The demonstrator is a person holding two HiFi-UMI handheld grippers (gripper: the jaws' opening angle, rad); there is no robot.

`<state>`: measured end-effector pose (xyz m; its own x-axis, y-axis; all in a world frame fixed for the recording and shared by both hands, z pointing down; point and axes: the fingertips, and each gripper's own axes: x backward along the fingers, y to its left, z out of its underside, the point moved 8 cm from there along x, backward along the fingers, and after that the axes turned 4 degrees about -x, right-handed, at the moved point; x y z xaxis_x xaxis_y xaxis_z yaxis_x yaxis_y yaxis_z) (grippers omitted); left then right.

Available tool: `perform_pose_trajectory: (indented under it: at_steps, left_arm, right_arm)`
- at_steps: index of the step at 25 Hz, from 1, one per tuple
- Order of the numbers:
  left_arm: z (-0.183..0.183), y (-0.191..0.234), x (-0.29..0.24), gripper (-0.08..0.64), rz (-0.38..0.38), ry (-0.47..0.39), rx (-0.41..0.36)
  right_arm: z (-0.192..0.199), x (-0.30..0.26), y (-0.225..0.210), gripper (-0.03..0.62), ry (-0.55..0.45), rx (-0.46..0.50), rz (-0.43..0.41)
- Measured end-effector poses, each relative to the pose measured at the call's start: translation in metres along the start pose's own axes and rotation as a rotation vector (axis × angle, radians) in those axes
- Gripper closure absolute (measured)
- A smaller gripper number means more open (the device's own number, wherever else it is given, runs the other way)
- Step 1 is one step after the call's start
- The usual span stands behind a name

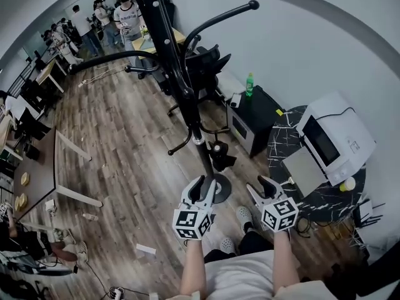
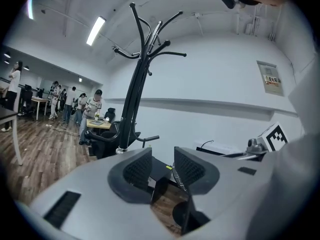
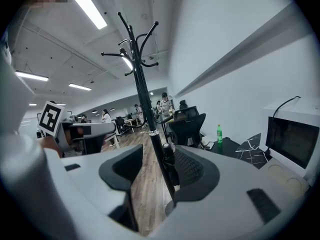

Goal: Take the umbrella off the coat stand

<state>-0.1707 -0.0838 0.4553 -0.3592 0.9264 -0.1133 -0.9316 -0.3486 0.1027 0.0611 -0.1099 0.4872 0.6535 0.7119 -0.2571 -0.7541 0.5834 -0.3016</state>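
Umbrella [image 1: 220,156], black and folded, hangs low on the coat stand [image 1: 181,86], close against the pole and above the round base, as the head view shows. The left tongs [image 1: 205,186] and the right tongs [image 1: 261,187] are held side by side below it, both pointing toward the stand, each with its jaws apart and nothing clamped. To the right of the stand a green bottle [image 1: 249,84] stands on a black cabinet [image 1: 256,117], and a white appliance [image 1: 337,136] sits on a round marble-patterned table [image 1: 312,195]. A black office chair [image 1: 206,67] stands behind the pole, and people [image 1: 125,17] are gathered far back on the wooden floor [image 1: 119,136].

From the left gripper view, the left tongs [image 2: 162,166] stand open; only floor and a dark cabinet show through the gap. The coat stand [image 2: 131,99] rises up and to the left of the jaws, its curved hooks spreading at the top. I cannot make out the umbrella here.

From the right gripper view, the right tongs [image 3: 159,169] are also open, pads touching nothing. The coat stand [image 3: 145,99] pole runs through the gap, farther off, with the umbrella [image 3: 167,159] hanging just beside it on the right. The office chair [image 3: 187,126], the green bottle [image 3: 219,133] and the white appliance [image 3: 295,139] lie to the right.
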Motion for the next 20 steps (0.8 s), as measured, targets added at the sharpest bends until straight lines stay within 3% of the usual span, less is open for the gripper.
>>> perform_pose_trajectory:
  at_steps: [20]
  left_arm:
    - [-0.028, 0.038, -0.09, 0.411, -0.087, 0.014, -0.045]
  right_arm:
    - [-0.051, -0.111, -0.038, 0.371, 0.033, 0.094, -0.153]
